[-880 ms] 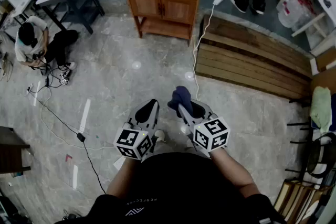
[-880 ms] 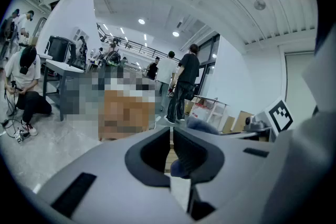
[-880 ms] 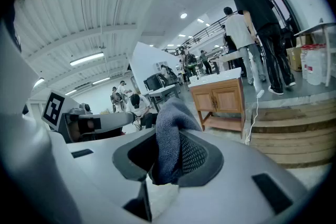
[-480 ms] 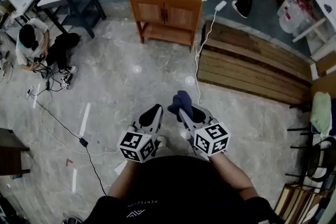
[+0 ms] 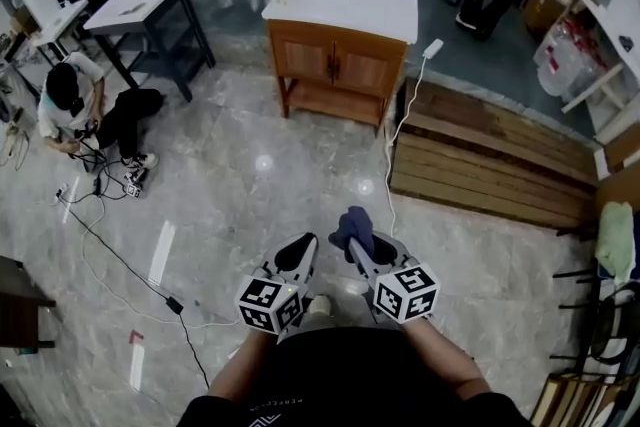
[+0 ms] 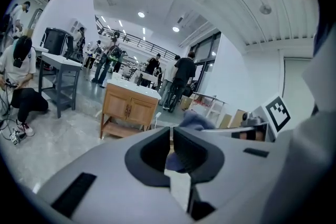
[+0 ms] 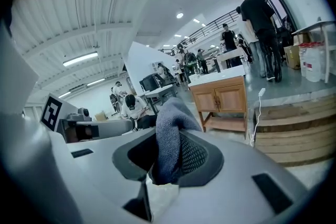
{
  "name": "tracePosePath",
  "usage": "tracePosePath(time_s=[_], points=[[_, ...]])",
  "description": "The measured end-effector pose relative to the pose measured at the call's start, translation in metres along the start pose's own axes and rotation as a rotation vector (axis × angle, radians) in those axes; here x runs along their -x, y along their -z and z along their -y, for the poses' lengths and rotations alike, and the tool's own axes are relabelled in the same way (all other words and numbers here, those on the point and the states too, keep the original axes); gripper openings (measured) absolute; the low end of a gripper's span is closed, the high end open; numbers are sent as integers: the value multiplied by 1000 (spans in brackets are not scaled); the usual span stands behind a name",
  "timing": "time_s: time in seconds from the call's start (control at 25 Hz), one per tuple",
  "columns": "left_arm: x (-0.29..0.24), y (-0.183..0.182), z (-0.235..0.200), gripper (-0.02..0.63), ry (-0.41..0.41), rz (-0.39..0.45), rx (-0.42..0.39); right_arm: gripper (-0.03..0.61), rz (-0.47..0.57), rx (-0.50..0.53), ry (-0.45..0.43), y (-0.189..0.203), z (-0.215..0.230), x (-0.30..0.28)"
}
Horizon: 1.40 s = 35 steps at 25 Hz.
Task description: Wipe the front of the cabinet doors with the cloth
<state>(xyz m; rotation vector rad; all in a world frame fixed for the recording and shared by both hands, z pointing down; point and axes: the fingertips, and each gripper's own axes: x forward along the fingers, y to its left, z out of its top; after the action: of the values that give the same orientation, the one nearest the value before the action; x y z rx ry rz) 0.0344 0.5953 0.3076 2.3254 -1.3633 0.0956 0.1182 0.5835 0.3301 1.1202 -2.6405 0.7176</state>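
Note:
A wooden cabinet (image 5: 338, 68) with a white top and two closed doors (image 5: 365, 72) stands across the floor, well ahead of both grippers. In front of my body my right gripper (image 5: 356, 241) is shut on a dark blue cloth (image 5: 351, 223), which bunches up out of its jaws. The right gripper view shows the cloth (image 7: 170, 128) pinched in the right gripper (image 7: 164, 148), with the cabinet (image 7: 224, 99) beyond. My left gripper (image 5: 303, 244) is beside it, shut and empty. In the left gripper view the left gripper (image 6: 171, 137) points toward the cabinet (image 6: 129, 109).
A person (image 5: 72, 105) sits on the floor at the left among cables (image 5: 120, 235). A dark table (image 5: 148, 10) stands left of the cabinet. A low wooden platform (image 5: 490, 153) lies to its right, with a white cord (image 5: 398, 125) alongside. People stand behind the cabinet.
The cabinet has slid down and right in the head view, as has the seated person. Both grippers sit lower in the frame, and the cloth stays held in the right one.

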Motion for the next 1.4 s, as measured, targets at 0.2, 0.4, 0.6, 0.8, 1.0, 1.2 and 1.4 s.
tracePosePath(time_s=[0.2,0.4,0.6,0.8,1.0,1.2,1.4], points=[[4,-10,-24,25,17,-7,-8,110,11,-14,20,-5,-10,-17],[-1,-6,-42,25,6,-18,19,110,-7,-12,23,-6,-9,-30],[-12,-12,-59,25,-14,-22,34,110,-17,-22,4,-16,-1,-57],[-34,-27,-94,25,-58,-5,41,110,-30,-17,-41,-30,12,-100],[-73,-51,-115,25,-67,-10,46,110,-46,-9,-81,-57,35,-135],[-117,-75,-131,25,-67,-32,39,110,-56,-11,-103,-82,64,-168],[-153,-90,-145,25,-70,-35,16,110,-59,-11,-131,-105,88,-198]])
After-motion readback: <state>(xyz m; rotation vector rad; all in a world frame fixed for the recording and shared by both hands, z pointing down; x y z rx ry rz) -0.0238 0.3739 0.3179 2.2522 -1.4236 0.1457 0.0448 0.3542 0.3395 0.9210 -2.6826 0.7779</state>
